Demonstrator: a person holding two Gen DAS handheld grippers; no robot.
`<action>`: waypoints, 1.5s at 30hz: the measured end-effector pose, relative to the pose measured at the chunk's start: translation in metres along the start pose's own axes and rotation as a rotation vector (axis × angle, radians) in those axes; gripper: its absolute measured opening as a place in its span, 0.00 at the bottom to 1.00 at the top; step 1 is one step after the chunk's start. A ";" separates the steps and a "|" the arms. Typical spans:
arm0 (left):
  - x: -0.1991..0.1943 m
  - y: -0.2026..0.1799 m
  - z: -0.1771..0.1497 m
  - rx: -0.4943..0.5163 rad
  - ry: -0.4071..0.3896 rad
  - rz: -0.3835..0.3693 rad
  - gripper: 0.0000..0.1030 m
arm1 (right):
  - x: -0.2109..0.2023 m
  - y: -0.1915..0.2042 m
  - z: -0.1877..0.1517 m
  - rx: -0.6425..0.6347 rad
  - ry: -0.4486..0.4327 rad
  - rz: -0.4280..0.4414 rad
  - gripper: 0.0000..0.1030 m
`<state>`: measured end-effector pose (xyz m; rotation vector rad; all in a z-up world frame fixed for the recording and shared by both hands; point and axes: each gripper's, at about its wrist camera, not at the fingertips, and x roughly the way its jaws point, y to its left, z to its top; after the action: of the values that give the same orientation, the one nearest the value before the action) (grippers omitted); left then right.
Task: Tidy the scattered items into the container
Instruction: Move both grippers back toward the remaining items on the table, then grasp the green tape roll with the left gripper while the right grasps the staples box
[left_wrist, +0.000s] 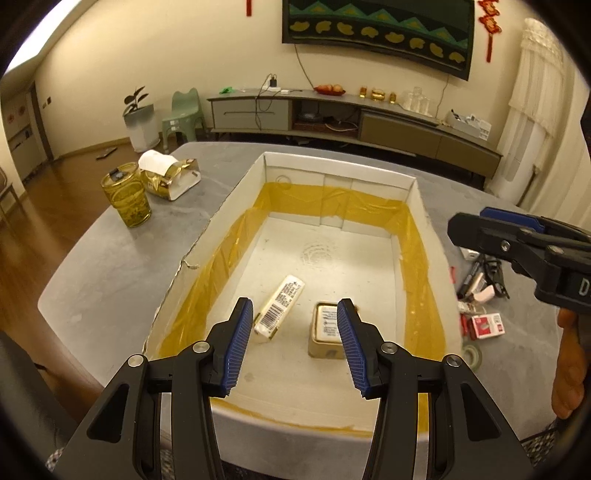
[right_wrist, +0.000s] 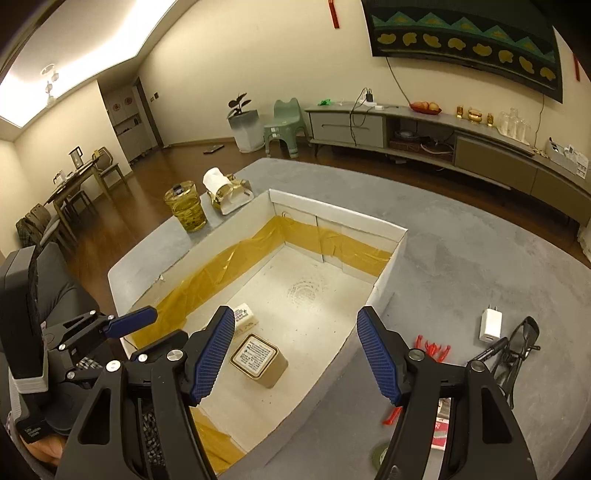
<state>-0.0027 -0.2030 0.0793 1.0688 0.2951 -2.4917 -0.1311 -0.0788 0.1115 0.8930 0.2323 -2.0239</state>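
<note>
A white cardboard box (left_wrist: 236, 195) with yellow tape inside stands on the grey table; it also shows in the right wrist view (right_wrist: 391, 266). In it lie a white barcoded packet (left_wrist: 280, 310) (right_wrist: 245, 314) and a small gold tin (left_wrist: 325, 328) (right_wrist: 260, 360). My left gripper (left_wrist: 295, 314) is open and empty above the box's near end. My right gripper (right_wrist: 295, 325) is open and empty over the box's right side; it shows in the left wrist view (left_wrist: 491, 232). Scattered to the right are a white charger (right_wrist: 491, 325), black glasses (right_wrist: 521, 343), a red clip (right_wrist: 432, 349), a marker (right_wrist: 491, 349) and a red-white box (left_wrist: 487, 325).
A yellow glass jar (left_wrist: 127, 195) (right_wrist: 186, 208) and a tissue box (left_wrist: 170, 177) (right_wrist: 229, 195) stand on the table left of the box. A tape roll (left_wrist: 471, 356) lies near the right front edge. A TV cabinet (left_wrist: 332, 114) lines the far wall.
</note>
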 end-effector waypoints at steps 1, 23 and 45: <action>-0.006 -0.002 -0.002 0.005 -0.007 -0.006 0.49 | -0.007 0.000 -0.001 -0.001 -0.020 -0.004 0.68; -0.028 -0.152 -0.040 0.246 0.029 -0.227 0.49 | -0.093 -0.077 -0.083 0.041 -0.108 -0.103 0.68; 0.093 -0.214 -0.075 0.280 0.272 -0.316 0.49 | -0.001 -0.166 -0.145 0.198 0.220 -0.195 0.68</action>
<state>-0.1083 -0.0126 -0.0328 1.5902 0.2089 -2.7196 -0.1888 0.0878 -0.0201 1.2617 0.2516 -2.1541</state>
